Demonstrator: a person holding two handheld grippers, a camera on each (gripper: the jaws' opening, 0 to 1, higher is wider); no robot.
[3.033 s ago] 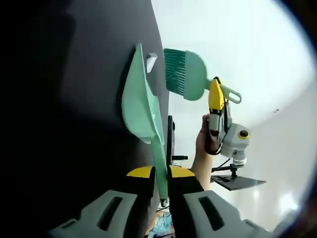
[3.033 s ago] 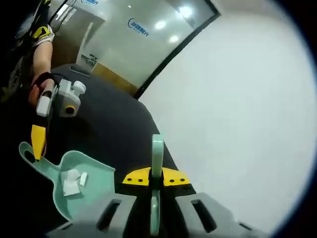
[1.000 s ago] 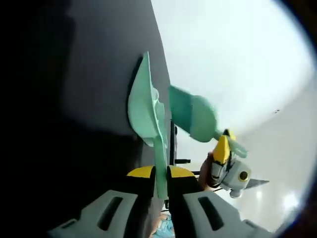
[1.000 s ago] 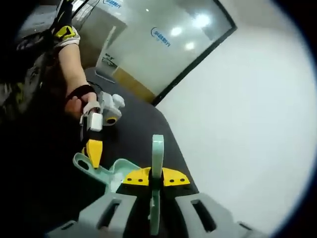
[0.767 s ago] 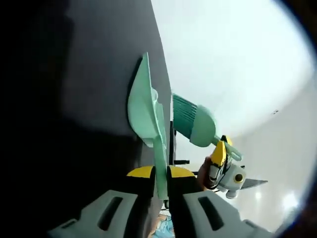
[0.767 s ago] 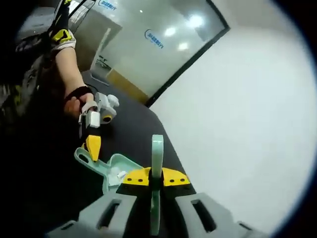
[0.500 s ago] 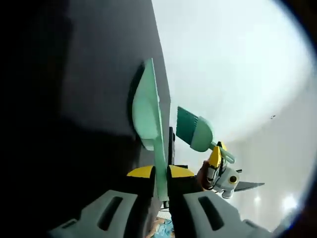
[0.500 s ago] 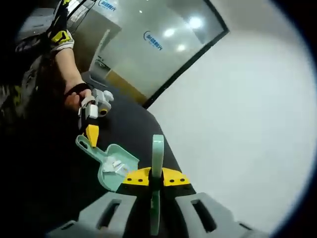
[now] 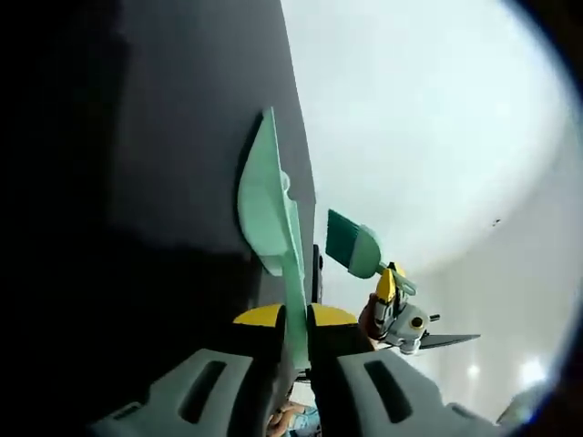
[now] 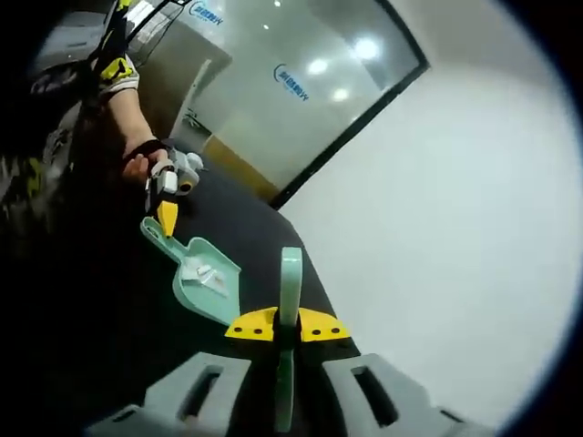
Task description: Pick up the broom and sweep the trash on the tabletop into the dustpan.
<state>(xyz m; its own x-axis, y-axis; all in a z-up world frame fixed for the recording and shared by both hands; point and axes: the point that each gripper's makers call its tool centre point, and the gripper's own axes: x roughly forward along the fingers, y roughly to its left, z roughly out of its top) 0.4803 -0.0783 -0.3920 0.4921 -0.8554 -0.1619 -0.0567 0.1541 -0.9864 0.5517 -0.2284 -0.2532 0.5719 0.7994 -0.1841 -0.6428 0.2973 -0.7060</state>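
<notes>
My left gripper (image 9: 293,320) is shut on the handle of a mint-green dustpan (image 9: 264,205), seen edge-on against the black tabletop (image 9: 182,137). In the right gripper view the dustpan (image 10: 208,278) lies on the tabletop (image 10: 250,238) with white scraps of trash (image 10: 206,272) inside it, and the left gripper (image 10: 167,215) holds its handle. My right gripper (image 10: 288,328) is shut on the mint-green broom handle (image 10: 290,278). In the left gripper view the broom head (image 9: 353,248) hangs off the table's edge, apart from the pan, held by the right gripper (image 9: 387,289).
A person's hand and forearm (image 10: 135,150) grip the left gripper. A glass wall with a blue logo (image 10: 291,77) stands behind the table. White floor (image 10: 437,209) lies past the table's edge. A dark stand (image 9: 444,340) sits beyond the broom.
The broom and right gripper have drawn back from the dustpan and look smaller in the left gripper view. The dustpan looks farther off in the right gripper view, with trash inside.
</notes>
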